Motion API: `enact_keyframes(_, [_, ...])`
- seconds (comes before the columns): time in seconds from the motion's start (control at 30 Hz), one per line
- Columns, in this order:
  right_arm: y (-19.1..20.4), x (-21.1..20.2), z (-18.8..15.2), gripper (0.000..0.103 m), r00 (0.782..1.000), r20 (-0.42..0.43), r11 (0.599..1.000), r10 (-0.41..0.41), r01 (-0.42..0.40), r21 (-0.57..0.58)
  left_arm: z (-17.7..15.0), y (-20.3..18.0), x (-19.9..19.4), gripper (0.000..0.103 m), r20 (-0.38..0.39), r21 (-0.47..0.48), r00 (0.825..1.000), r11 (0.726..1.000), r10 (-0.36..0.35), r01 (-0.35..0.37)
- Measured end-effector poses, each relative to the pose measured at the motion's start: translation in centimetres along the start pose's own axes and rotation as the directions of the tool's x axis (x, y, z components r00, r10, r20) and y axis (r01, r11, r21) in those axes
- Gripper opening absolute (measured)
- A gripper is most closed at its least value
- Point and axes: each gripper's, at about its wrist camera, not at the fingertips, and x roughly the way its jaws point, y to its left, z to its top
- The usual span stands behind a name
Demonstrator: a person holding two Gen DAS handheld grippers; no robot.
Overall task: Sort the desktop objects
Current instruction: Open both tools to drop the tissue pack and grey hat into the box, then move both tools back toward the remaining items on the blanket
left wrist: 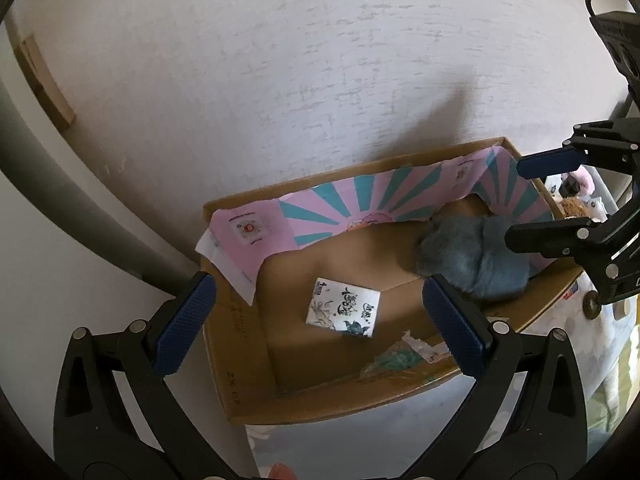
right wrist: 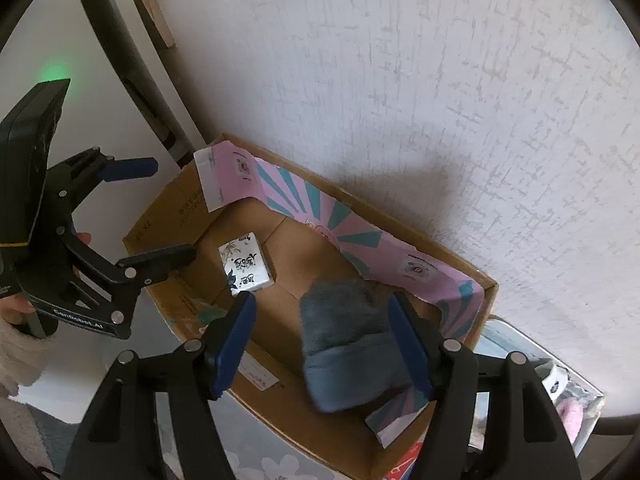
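Note:
An open cardboard box (left wrist: 320, 404) (right wrist: 176, 200) stands against the wall, with a pink and teal paper sheet (left wrist: 360, 204) (right wrist: 400, 256) along its back side. On its floor lies a white packet (left wrist: 344, 308) (right wrist: 246, 264) with black ink drawings. A grey-blue fuzzy soft thing (left wrist: 476, 256) (right wrist: 344, 344) lies at the box's right end. My left gripper (left wrist: 316, 284) (right wrist: 160, 212) hangs open over the left half, above the packet, holding nothing. My right gripper (right wrist: 322, 300) (left wrist: 518, 200) stands open over the fuzzy thing, which lies between and below its blue pads (right wrist: 236, 340), unpressed.
A crumpled wrapper (left wrist: 400, 356) lies at the box's front inside edge. A flowered cloth (left wrist: 320, 448) covers the surface in front. Pink plush items (left wrist: 576, 184) (right wrist: 572, 416) sit to the box's right. A dark curved bar (left wrist: 80, 184) runs at left. A sleeved hand (right wrist: 16, 344) holds the left gripper.

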Motion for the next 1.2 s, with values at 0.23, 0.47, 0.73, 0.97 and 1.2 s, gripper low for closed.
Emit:
enact_keyframes(0.23, [0.4, -1.0, 0.0, 0.064, 1.000, 0.007, 0.999, -0.018, 0.018, -0.026, 0.7, -0.4, -1.6, 0.103, 0.010, 0.009, 1.000, 1.000, 0.007, -0.007])
enact_keyframes(0.47, [0.2, -2.8, -0.3, 0.064, 0.999, 0.015, 0.999, -0.031, 0.031, -0.030, 1.1, -1.0, -3.0, 0.103, 0.034, 0.013, 0.999, 1.000, 0.018, -0.019])
enact_keyframes(0.73, [-1.5, -5.4, -0.9, 0.064, 0.999, 0.037, 0.999, -0.027, 0.026, 0.032, 1.8, -2.1, -5.2, 0.103, 0.067, 0.028, 0.998, 1.000, 0.009, -0.010])
enact_keyframes(0.97, [-4.4, -9.4, -2.5, 0.064, 0.996, 0.090, 0.991, 0.006, -0.018, 0.132, 3.0, -4.2, -7.8, 0.103, 0.094, 0.043, 0.995, 0.999, -0.028, 0.024])
enact_keyframes(1.2, [-7.4, -16.2, -5.3, 0.064, 0.986, 0.145, 0.987, -0.077, 0.055, 0.148, 3.4, -8.1, -11.5, 0.103, 0.146, 0.056, 0.987, 0.997, -0.064, 0.056])
